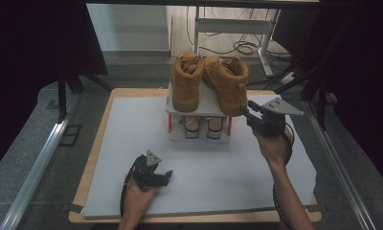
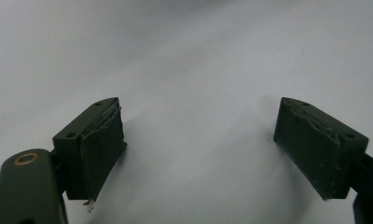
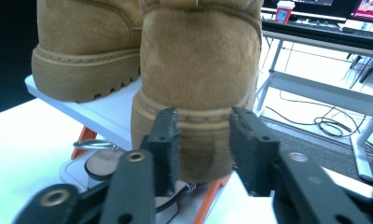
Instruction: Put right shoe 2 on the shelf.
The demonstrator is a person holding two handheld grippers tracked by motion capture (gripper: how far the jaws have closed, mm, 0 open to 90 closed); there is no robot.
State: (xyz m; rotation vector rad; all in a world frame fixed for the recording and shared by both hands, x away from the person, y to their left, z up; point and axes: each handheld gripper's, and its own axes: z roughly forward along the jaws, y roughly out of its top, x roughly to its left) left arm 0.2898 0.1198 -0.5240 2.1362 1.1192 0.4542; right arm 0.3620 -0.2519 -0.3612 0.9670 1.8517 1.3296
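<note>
Boot (image 3: 198, 70) heel sits between right gripper (image 3: 201, 140) jaws, not clearly clamped; no readable writing.

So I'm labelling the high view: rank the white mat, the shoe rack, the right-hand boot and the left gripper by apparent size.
1. White mat
2. Shoe rack
3. Right-hand boot
4. Left gripper

The rack and boot look close: the boots hide much of the rack's top shelf, so that pair is unsure.

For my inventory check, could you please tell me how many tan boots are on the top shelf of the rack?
2: the left boot and the right boot sit side by side on the top shelf, the right one angled, its heel overhanging.
</note>
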